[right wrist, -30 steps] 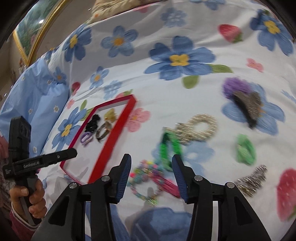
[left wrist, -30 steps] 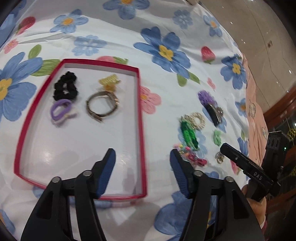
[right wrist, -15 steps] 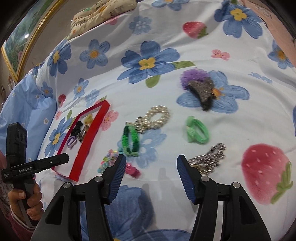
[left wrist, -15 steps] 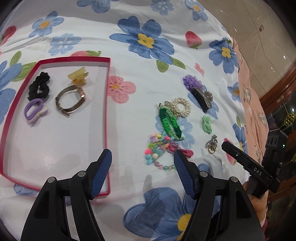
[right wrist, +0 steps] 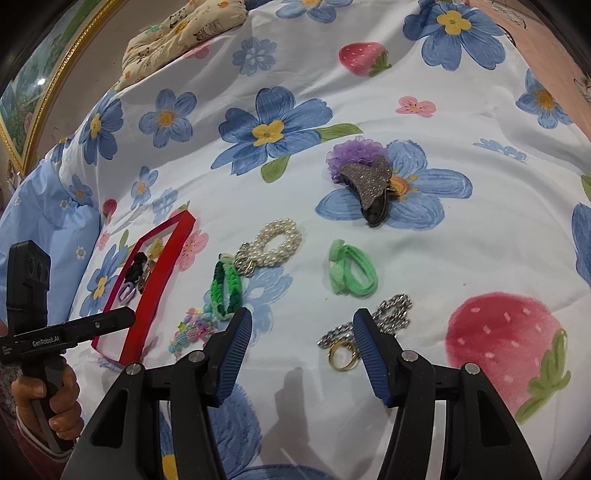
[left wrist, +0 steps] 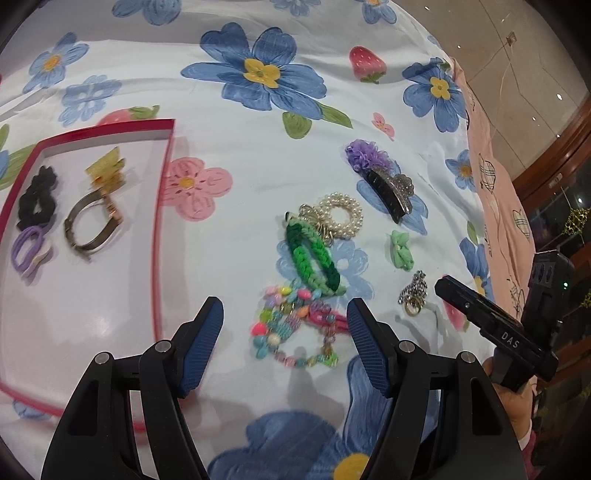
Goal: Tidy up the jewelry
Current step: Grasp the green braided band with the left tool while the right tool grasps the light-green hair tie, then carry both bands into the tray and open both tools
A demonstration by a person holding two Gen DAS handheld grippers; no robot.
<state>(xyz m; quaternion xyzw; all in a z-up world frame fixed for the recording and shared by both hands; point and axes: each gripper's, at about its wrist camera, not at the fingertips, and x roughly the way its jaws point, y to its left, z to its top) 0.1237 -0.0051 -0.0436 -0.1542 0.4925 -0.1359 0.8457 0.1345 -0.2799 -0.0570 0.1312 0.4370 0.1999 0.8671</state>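
A red-rimmed tray (left wrist: 162,206) at left holds a black scrunchie (left wrist: 37,197), a purple hair tie (left wrist: 27,249), a yellow clip (left wrist: 107,170) and a metal bracelet (left wrist: 92,221). My left gripper (left wrist: 284,325) is open and empty, just above a colourful bead bracelet (left wrist: 291,328). A green braided band (left wrist: 314,258), pearl bracelet (left wrist: 340,216), glitter claw clip (left wrist: 388,188), green hair tie (left wrist: 400,249) and silver chain with gold ring (right wrist: 347,343) lie on the sheet. My right gripper (right wrist: 303,339) is open and empty, its right finger beside the chain.
The floral bedsheet (right wrist: 480,221) covers a bed. A patterned pillow (right wrist: 184,26) lies at the far edge. A pink cloth (left wrist: 495,192) hangs at the bed's right side, with floor beyond. The tray also shows in the right wrist view (right wrist: 173,251).
My left gripper has moved right from over the tray to over the bead bracelet. My right gripper has moved right and opened wider, now beside the silver chain.
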